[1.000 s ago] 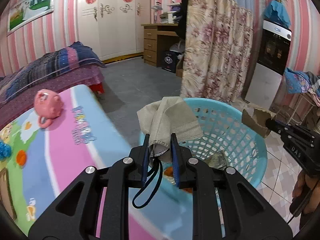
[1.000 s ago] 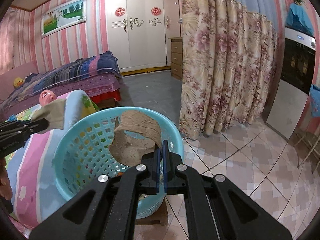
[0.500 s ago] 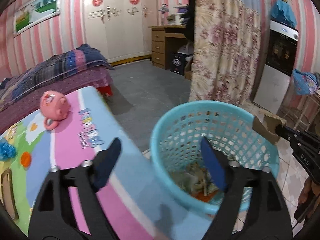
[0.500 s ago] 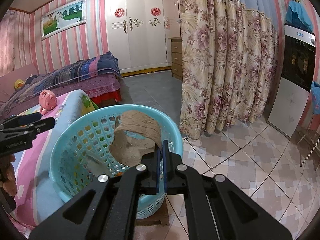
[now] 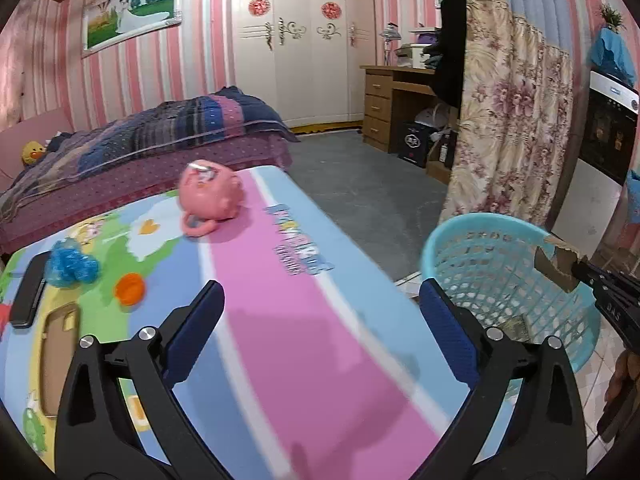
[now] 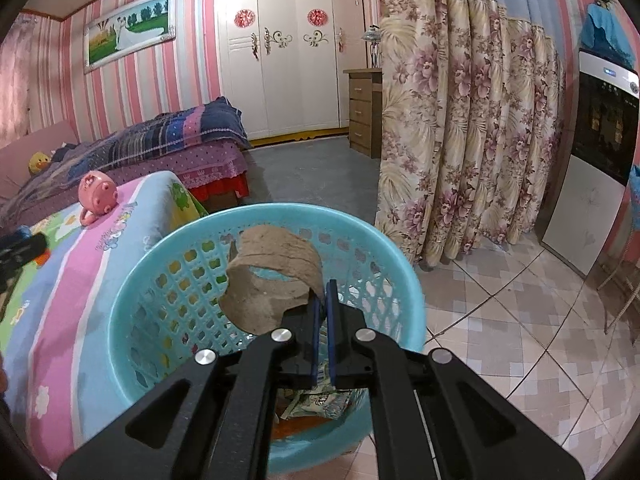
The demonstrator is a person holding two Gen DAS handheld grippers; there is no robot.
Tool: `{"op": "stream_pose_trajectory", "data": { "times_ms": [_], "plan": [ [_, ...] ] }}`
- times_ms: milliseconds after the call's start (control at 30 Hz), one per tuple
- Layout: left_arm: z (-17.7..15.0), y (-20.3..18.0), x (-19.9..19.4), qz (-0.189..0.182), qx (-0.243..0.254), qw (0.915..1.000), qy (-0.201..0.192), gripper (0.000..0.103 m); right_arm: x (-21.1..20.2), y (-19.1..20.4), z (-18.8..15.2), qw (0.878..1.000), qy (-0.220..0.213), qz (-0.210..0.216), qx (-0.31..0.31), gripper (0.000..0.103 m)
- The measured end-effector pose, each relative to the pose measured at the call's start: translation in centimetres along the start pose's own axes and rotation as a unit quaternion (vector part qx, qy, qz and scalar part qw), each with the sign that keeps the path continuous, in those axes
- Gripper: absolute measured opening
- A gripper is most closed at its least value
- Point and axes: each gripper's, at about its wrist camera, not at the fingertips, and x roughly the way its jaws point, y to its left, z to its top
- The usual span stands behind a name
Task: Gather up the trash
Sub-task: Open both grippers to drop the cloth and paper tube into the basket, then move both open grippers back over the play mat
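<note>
The right tool is clamped on a torn brown cardboard tube, pinching its edge between the blue pads, and holds it just above the open mouth of the blue basket. The tube hangs forward and to the left of the pads, inside the rim's outline but not yet let go. Directly beneath the tool, at the bottom of the basket, lie crumpled wrappers and other scraps, so some trash is already collected.

The left tool has its jaws opening wide with nothing between them. It points over the counter, which is covered with a bright cartoon mat, and the basket stands just to its right, off the counter's edge. Ahead and to the left of this tool lie an orange cap, a blue crinkled ball, a dark phone and, farther ahead, a pink toy pig.

By my reading, the task is partly done: the tube needs only to be released, and the orange cap and perhaps the blue ball look like the remaining pickups; the phone and the pig are likely not trash.
</note>
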Motion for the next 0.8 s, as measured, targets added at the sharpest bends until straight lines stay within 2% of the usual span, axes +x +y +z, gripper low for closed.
{"op": "stream_pose_trajectory", "data": {
  "times_ms": [100, 133, 167, 200, 233, 433, 567, 800],
  "plan": [
    [-0.4, 1.5, -0.8, 0.018, 0.005, 0.9998, -0.006, 0.095, 0.5, 0.7, 0.1, 1.0, 0.011, -0.002, -0.002, 0.006],
    [-0.5, 2.0, -1.0, 0.022, 0.004, 0.9997, -0.006, 0.095, 0.6, 1.0, 0.0, 1.0, 0.011, -0.006, -0.003, 0.014],
    [-0.6, 2.3, -1.2, 0.025, 0.003, 0.9997, -0.006, 0.095, 0.5, 1.2, 0.0, 1.0, 0.011, -0.008, -0.004, 0.031],
    [-0.6, 2.9, -1.4, 0.029, 0.001, 0.9996, -0.006, 0.095, 0.5, 1.4, 0.0, 1.0, 0.008, -0.012, -0.006, 0.042],
    [-0.6, 3.4, -1.6, 0.032, -0.002, 0.9995, -0.007, 0.095, 0.3, 1.6, 0.0, 1.0, 0.005, -0.014, -0.007, 0.059],
    [-0.9, 7.4, -3.0, 0.053, -0.033, 0.998, -0.011, 0.095, -0.2, 3.1, 0.3, 1.0, -0.008, -0.022, -0.017, 0.088],
    [-1.1, 9.7, -4.2, 0.07, -0.047, 0.9963, -0.018, 0.097, -0.6, 4.3, 0.7, 0.999, -0.017, -0.026, -0.028, 0.095],
    [-1.5, 13.9, -6.0, 0.092, -0.071, 0.993, -0.024, 0.097, -1.8, 6.7, 2.0, 0.999, -0.037, -0.013, -0.027, 0.096]
  ]
}}
